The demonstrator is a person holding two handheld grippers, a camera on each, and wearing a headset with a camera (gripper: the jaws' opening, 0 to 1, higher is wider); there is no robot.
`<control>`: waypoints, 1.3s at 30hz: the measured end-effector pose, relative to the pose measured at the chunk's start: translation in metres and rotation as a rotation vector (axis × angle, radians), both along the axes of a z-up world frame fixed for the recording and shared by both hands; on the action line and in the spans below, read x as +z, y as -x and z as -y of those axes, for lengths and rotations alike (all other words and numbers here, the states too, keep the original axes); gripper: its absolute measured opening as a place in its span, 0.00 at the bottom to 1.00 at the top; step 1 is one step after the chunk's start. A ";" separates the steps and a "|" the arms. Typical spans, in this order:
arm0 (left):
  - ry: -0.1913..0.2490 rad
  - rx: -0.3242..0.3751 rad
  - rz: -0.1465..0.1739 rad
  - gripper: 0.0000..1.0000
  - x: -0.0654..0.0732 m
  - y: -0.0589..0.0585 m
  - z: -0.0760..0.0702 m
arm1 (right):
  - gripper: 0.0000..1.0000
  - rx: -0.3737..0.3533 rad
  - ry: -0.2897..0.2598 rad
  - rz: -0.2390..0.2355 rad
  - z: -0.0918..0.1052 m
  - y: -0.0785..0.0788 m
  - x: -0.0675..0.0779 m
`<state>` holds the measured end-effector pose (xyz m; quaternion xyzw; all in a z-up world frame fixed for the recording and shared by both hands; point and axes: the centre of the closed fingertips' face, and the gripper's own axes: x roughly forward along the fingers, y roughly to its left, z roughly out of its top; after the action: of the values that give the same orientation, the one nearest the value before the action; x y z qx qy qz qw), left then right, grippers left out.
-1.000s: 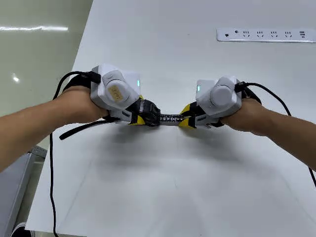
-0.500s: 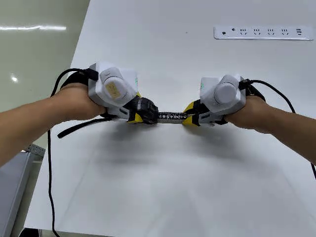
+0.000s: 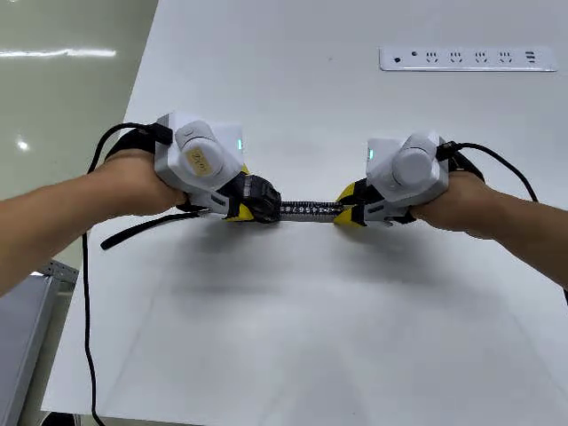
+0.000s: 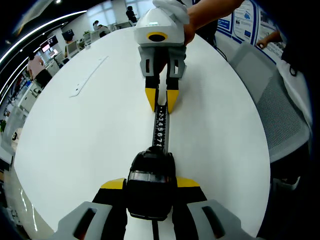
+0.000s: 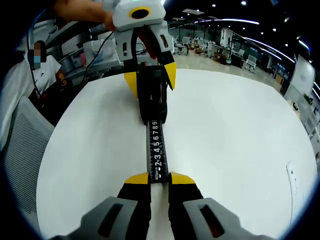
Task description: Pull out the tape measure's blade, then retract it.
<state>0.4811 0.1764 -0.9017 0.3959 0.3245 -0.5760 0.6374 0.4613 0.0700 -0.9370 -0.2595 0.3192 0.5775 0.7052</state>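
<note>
A black tape measure case (image 3: 259, 197) (image 4: 151, 184) (image 5: 152, 97) sits between the yellow-tipped jaws of my left gripper (image 3: 241, 202) (image 4: 150, 185) (image 5: 150, 75), which is shut on it just above the white table (image 3: 311, 319). Its blade (image 3: 311, 209) (image 4: 159, 129) (image 5: 155, 149), dark with white numbers, runs out level toward the right. My right gripper (image 3: 348, 209) (image 5: 159, 180) (image 4: 161, 100) is shut on the blade's end. The two grippers face each other, a short length of blade between them.
A white power strip (image 3: 467, 59) (image 4: 88, 76) lies at the table's far right. The table's left edge (image 3: 115, 177) drops to a green floor. Black cables (image 3: 89, 293) trail from both grippers. Grey chairs (image 4: 280, 110) stand at the table's side.
The right gripper has moved rightward, away from the case, and more of the blade is out between the two grippers. The left gripper stays put on the case.
</note>
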 end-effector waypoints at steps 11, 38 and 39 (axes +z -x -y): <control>-0.002 -0.002 0.000 0.31 0.000 0.000 0.000 | 0.11 -0.004 0.006 0.000 0.007 0.001 -0.001; -0.007 -0.006 -0.003 0.31 -0.001 0.000 0.000 | 0.11 -0.030 0.024 -0.008 0.047 0.013 0.003; -0.007 -0.006 -0.003 0.31 -0.001 0.000 0.000 | 0.11 -0.031 0.024 -0.008 0.048 0.014 0.003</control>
<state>0.4813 0.1764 -0.9025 0.3981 0.3264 -0.5774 0.6337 0.4477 0.0217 -0.9343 -0.2604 0.3329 0.5638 0.7095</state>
